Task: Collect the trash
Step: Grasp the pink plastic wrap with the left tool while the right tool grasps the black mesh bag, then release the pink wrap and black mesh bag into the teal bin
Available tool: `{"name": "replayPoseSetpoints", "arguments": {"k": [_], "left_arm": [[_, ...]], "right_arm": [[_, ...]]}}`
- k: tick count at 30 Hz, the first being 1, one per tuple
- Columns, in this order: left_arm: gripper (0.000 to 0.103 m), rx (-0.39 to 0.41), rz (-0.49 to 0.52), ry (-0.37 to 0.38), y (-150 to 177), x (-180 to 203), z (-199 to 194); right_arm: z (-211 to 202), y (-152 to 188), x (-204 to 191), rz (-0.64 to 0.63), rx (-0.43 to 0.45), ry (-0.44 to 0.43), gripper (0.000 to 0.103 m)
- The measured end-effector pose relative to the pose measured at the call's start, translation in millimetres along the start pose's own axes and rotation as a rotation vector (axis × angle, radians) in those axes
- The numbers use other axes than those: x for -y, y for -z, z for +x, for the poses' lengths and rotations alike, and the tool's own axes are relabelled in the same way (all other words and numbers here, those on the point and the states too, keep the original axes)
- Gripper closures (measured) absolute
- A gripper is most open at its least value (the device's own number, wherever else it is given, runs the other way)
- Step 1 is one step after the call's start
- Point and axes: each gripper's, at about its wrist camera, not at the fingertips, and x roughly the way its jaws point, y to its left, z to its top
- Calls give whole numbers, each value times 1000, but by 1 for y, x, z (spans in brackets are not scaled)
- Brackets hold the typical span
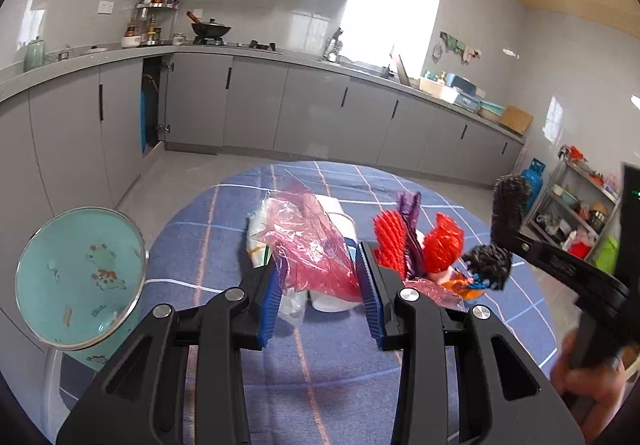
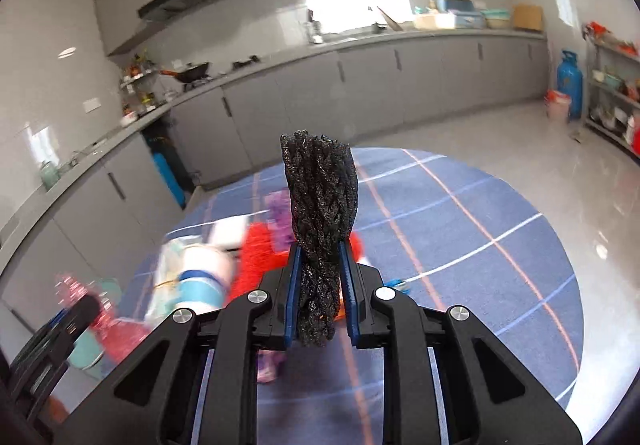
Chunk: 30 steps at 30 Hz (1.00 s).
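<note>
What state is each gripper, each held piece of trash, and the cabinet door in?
Left gripper: shut on the pink plastic bag.
Right gripper: shut on the black foam net, held upright.
Red foam net: lying loose on the table.
Cabinet door: open.

blurred — pile of trash (image 2: pixel 208 265) | cut off — person's hand (image 1: pixel 588 377)

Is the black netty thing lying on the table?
No, the black foam net is lifted up, pinched in the right gripper above the table.
</note>
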Motion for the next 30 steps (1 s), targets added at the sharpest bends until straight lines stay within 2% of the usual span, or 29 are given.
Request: {"name": "replayPoseSetpoints", "arguments": {"k": [4,12,30], "left_arm": [[67,-5,-21,-38,-1,-12,-4],[67,4,-41,-146,4,-48,-22],[67,35,-159,-312,0,-145,-62]], "right_arm": [[2,8,-31,-31,-51,-89,83],[12,27,-96,-119,-112,-196,83],[22,52,-207,-291,-173,-344,83]]}}
